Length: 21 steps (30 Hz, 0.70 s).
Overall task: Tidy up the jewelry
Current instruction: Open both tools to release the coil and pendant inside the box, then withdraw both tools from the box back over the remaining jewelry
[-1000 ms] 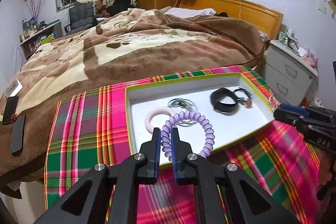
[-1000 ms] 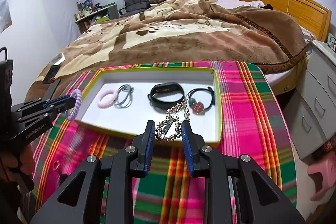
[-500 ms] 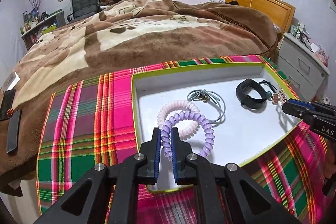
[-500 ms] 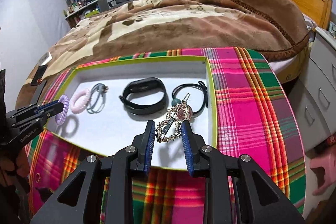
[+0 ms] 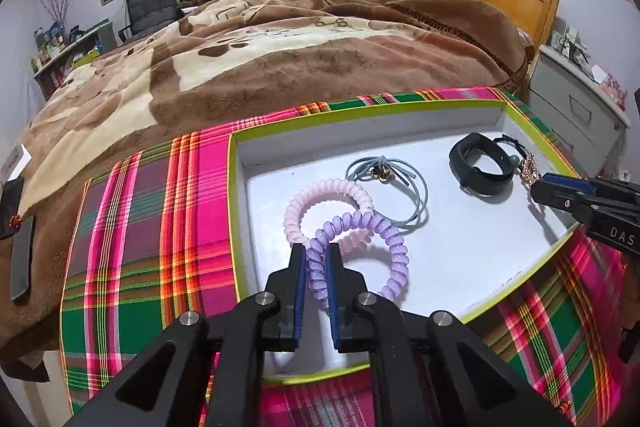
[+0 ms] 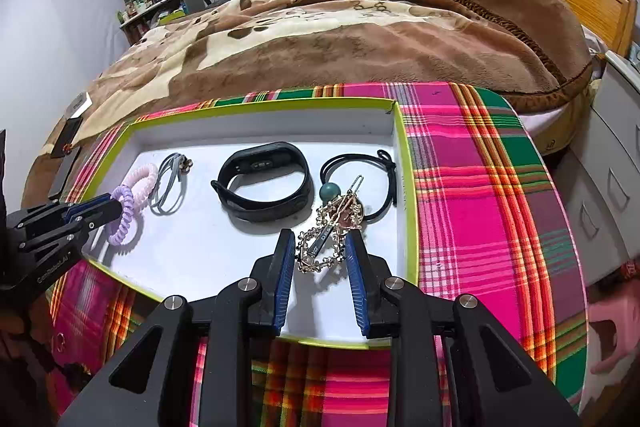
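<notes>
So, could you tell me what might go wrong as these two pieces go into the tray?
1. The purple coil tie in the left gripper hangs right over the pink coil tie; released here, it may land on it and tangle.
2. The gold clip in the right gripper sits close to the bead cord; its chain could snag the cord.
3. Both hover near the tray's front rim, so a piece could bounce out.

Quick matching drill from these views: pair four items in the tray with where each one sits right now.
1. purple coil tie
2. gold hair clip
3. black band
4. pink coil tie

A. mid-tray, lying free
B. between the right gripper fingers
C. between the left gripper fingers
D. tray floor, beside the grey cord tie

Pairs: 1-C, 2-B, 3-A, 4-D
</notes>
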Tool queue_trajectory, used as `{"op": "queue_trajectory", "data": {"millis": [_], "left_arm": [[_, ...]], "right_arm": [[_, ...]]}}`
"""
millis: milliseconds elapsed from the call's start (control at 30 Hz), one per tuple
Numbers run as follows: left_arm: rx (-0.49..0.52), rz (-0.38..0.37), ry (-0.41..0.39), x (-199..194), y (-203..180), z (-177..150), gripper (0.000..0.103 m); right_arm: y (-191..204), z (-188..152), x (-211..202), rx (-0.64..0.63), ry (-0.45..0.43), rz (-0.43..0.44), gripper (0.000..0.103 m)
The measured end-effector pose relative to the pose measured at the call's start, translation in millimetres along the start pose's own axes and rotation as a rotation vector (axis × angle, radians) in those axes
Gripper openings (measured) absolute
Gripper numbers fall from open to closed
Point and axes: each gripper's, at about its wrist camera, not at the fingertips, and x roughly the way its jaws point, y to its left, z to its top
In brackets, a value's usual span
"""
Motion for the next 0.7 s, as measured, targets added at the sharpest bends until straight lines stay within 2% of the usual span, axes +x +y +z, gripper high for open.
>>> {"op": "queue_trajectory", "data": {"millis": [167,333,700], "left_arm": [[0.002,-0.004,0.0,-1,-1,-1,0.01],[-0.013,-0.013,-0.011,-7,2,-2,0.011],[-0.021,-0.027,-0.06,-39,1,-11,0.017]], "right_arm": [[3,-2,0,-0.009,0.005,-0.008,0.028],[3,-5,-7,-0.002,-0.018,0.003,0.039],[9,-14,-36,-0.01,-0.056,0.012,0.039]]}}
